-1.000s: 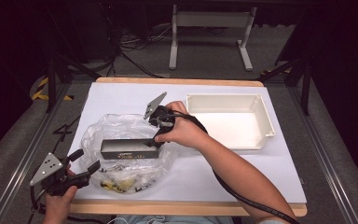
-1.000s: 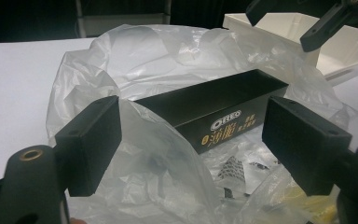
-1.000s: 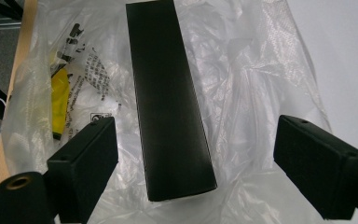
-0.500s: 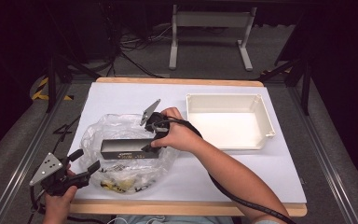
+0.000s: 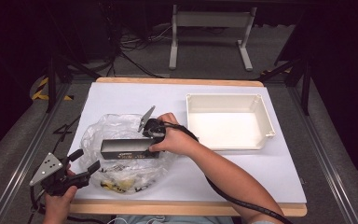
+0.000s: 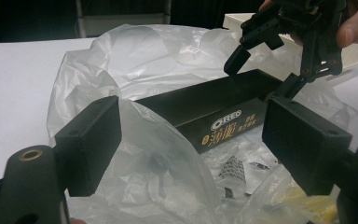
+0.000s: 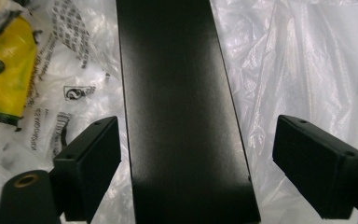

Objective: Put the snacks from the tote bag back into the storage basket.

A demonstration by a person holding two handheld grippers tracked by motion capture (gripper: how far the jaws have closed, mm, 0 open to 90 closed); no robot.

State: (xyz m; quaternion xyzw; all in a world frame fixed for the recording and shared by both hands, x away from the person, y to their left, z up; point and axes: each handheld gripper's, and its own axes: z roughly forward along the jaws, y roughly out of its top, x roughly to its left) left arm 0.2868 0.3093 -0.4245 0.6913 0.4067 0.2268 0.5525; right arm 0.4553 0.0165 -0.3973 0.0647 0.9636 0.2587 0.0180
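The right tool is straddling the black Oreo box lengthwise, jaws closing but apart, pads not yet touching.

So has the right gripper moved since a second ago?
Yes. The right gripper has dropped toward the black box, away from the white tray.

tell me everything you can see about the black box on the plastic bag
The black box is long, narrow and rectangular, apparently matte cardboard, closed. One long side carries a white Oreo logo and gold lettering. It lies flat on the crumpled clear plastic bag, lengthwise across the table, among small packets. The right gripper is at its right end, jaws astride the end with a gap on each side and closing in, not yet pressing. The left gripper is apart from it, open, with bag film between its jaws.
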